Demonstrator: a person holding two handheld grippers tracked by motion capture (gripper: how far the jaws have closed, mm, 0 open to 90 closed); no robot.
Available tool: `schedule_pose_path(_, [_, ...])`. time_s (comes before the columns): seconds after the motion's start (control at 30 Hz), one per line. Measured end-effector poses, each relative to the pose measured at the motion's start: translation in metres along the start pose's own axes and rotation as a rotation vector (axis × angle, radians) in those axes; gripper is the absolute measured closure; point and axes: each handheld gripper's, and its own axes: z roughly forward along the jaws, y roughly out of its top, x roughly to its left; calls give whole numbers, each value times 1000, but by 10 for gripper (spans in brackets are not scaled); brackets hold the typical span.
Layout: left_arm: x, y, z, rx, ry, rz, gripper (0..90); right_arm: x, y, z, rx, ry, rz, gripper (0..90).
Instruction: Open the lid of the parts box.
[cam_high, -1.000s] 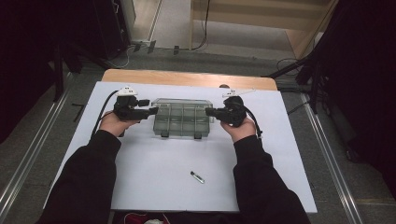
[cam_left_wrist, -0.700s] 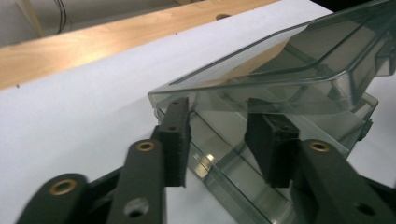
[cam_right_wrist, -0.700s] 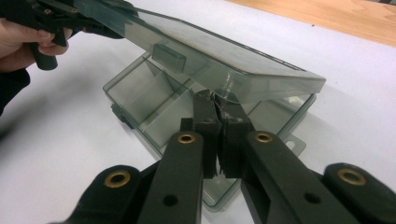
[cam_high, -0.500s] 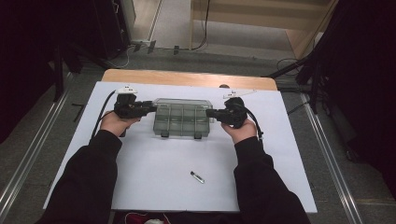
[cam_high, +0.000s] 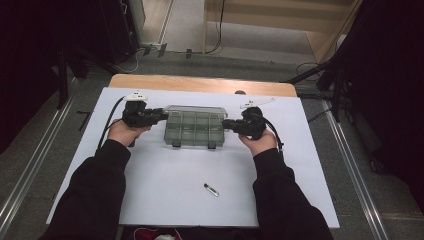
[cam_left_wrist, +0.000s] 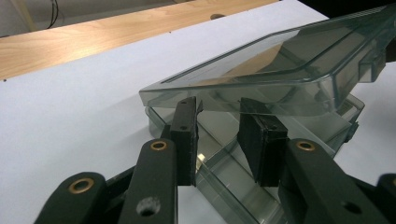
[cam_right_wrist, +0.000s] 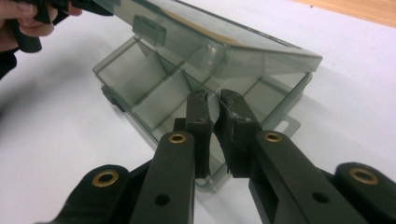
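Note:
A clear grey compartment box (cam_high: 195, 127) lies mid-table with its lid (cam_left_wrist: 280, 70) partly raised. My left gripper (cam_high: 164, 116) is at the box's left end. In the left gripper view it (cam_left_wrist: 219, 105) stands open, its tips just under the lid's edge, and the box's base (cam_left_wrist: 217, 161) shows in the gap. My right gripper (cam_high: 225, 123) is at the right end. In the right gripper view it (cam_right_wrist: 212, 100) is shut on the thin side wall of the base (cam_right_wrist: 154, 98), under the lifted lid (cam_right_wrist: 224, 37).
A small dark-and-white cylinder (cam_high: 211, 189) lies on the white sheet (cam_high: 165, 185) near the front. A wooden strip (cam_high: 200, 84) runs along the table's far edge. Metal rails and dark curtains flank the table.

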Motion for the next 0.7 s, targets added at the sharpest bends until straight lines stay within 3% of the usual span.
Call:
schedule_pose_path(0.33, [-1,0,0,-3,4,-2,671,-10,-5,-3,-31,-27,-3,687])
schedule_pose_path(0.4, [-1,0,0,-4,3,-5,671,-13,-6,0,-43,-43,-25,638])
schedule_pose_path(0.7, [-1,0,0,0,4,-7,671,-22,-4,9,-80,-53,-27,583])
